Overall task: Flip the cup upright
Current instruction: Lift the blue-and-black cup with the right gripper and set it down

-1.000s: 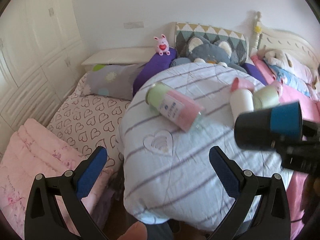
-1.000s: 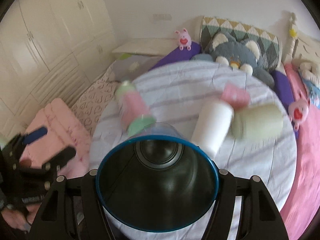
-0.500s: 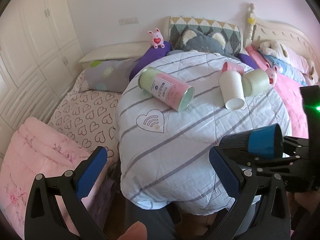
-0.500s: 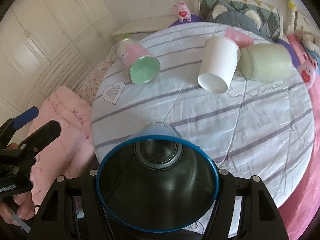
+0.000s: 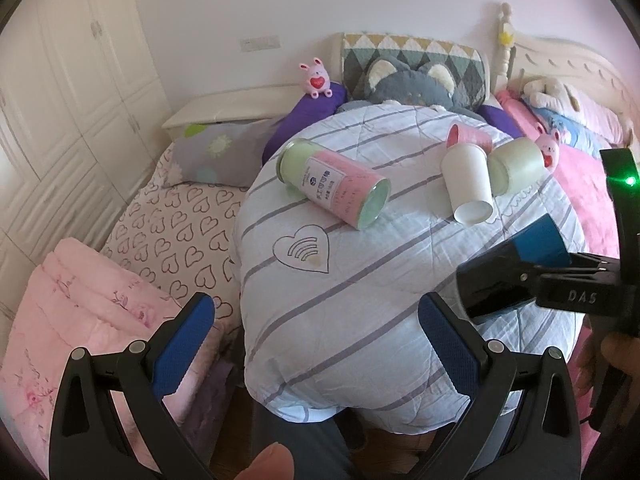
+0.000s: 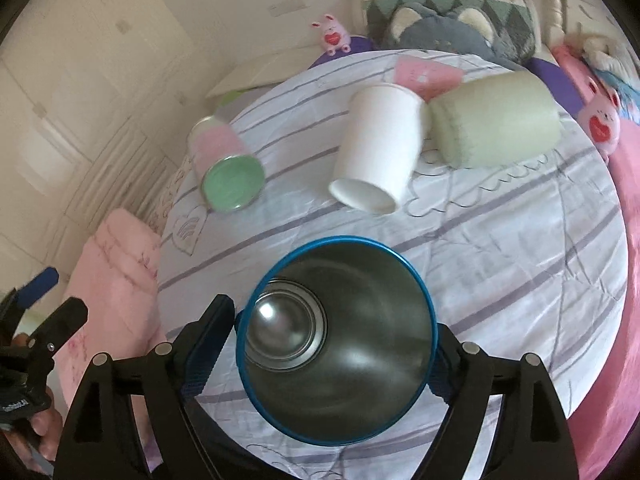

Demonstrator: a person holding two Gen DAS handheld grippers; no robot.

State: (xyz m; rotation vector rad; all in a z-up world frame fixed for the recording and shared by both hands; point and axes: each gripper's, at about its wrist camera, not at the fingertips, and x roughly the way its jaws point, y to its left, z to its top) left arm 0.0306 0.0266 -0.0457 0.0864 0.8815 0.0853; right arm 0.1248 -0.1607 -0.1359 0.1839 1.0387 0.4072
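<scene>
The letters "DAS" stand in pale print on the black body of the right gripper (image 5: 516,276), at about three o'clock in the left wrist view. The pink and green canister (image 5: 334,188), lying on its side near twelve o'clock of the round striped table (image 5: 340,320), carries a white label with a small round dark logo and lines of print too small to read. In the right wrist view, pale lettering on the left gripper (image 6: 44,300), at eight o'clock, is illegible.
</scene>
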